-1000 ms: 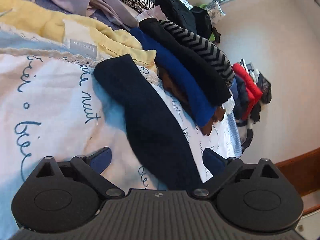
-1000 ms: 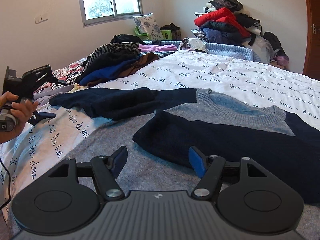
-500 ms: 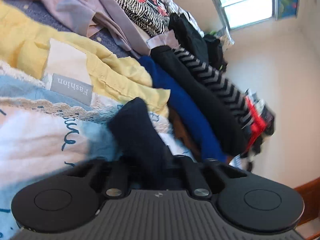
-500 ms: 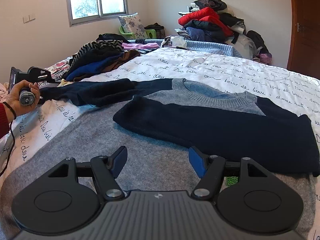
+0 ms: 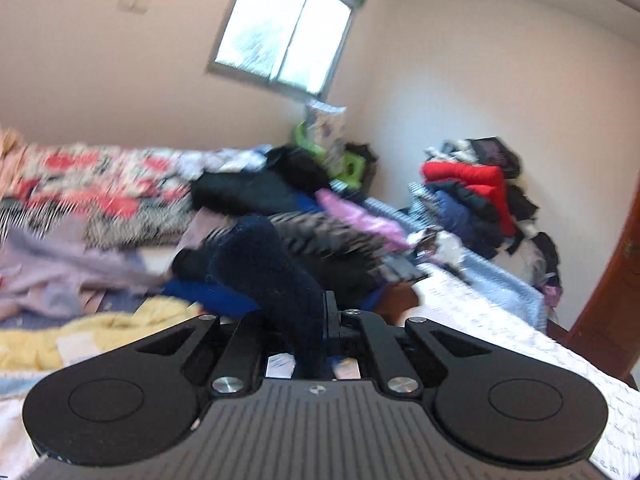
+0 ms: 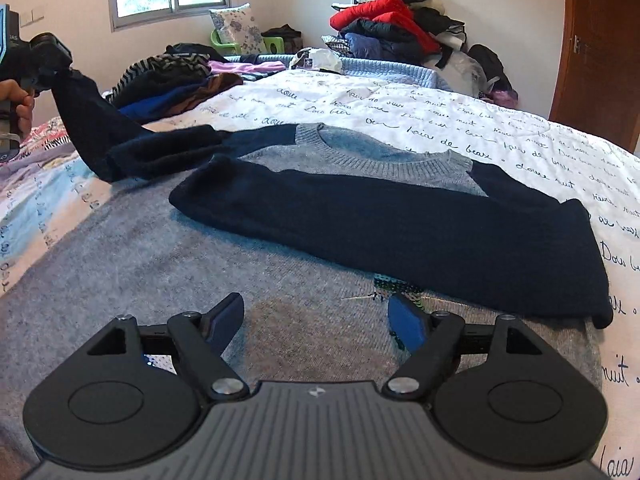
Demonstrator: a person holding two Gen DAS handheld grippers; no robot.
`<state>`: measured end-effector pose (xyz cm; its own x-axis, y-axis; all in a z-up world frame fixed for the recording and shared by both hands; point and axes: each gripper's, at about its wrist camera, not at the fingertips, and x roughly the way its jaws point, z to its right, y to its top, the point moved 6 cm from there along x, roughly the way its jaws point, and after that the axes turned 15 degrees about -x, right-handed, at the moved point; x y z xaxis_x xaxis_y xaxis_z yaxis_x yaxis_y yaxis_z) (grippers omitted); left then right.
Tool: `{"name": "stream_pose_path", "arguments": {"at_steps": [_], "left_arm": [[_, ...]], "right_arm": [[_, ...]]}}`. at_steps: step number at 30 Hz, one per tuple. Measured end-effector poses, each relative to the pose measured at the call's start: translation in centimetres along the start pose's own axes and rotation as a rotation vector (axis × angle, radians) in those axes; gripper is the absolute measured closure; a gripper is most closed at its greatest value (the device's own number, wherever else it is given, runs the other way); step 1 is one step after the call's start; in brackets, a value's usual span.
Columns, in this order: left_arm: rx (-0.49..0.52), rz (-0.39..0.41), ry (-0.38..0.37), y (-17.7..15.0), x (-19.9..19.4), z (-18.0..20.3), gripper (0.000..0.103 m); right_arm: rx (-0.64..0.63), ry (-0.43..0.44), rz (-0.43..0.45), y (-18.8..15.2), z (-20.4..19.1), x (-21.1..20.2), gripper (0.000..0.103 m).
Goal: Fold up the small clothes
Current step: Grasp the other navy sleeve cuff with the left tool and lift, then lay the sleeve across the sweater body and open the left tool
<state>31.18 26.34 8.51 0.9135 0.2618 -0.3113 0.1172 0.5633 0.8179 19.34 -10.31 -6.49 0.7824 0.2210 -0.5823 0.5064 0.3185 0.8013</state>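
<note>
Right wrist view: sweater [image 6: 280, 256] lies flat on the bed [image 6: 460, 120].
Free sleeve: cuff [image 6: 76, 80] clamped in your left tongs [image 6: 52, 66], raised at far left.
Sleeve axis: runs left-to-right toward the collar.
Right tongs [image 6: 316, 320]: fingers apart, empty, above the hem.
Nearer hand: left.

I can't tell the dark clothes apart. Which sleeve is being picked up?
Start at the grey jumper spread across the bed. One navy sleeve lies folded flat over it. The other sleeve rises off the bed, its cuff pinched in the left gripper.
</note>
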Motion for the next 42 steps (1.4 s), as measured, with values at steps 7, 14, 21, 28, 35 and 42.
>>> {"name": "stream_pose_path", "arguments": {"at_steps": [7, 14, 21, 28, 35, 42], "left_arm": [[0.11, 0.01, -0.197, -2.6, -5.2, 11.3, 0.095], [0.186, -0.125, -0.359, -10.7, -8.6, 18.3, 0.095], [0.307, -0.283, -0.465, -21.0, -10.1, 22.6, 0.095], [0.396, -0.406, -0.484, -29.1, -9.2, 23.6, 0.095], [0.48, -0.506, -0.476, -34.3, -9.5, 24.7, 0.094], [0.582, -0.622, -0.528, -37.9, -11.1, 24.7, 0.047]], "right_arm": [[0.083, -0.048, 0.053, -0.1, 2.9, -2.7, 0.024], [0.178, -0.094, 0.056, -2.0, 6.0, -4.7, 0.024], [0.209, -0.119, 0.041, -3.9, 7.2, -6.0, 0.023], [0.241, -0.14, 0.021, -5.8, 8.2, -7.1, 0.023], [0.264, -0.152, 0.008, -6.9, 8.9, -7.3, 0.023], [0.27, -0.162, -0.006, -7.3, 9.2, -7.4, 0.023]]}}
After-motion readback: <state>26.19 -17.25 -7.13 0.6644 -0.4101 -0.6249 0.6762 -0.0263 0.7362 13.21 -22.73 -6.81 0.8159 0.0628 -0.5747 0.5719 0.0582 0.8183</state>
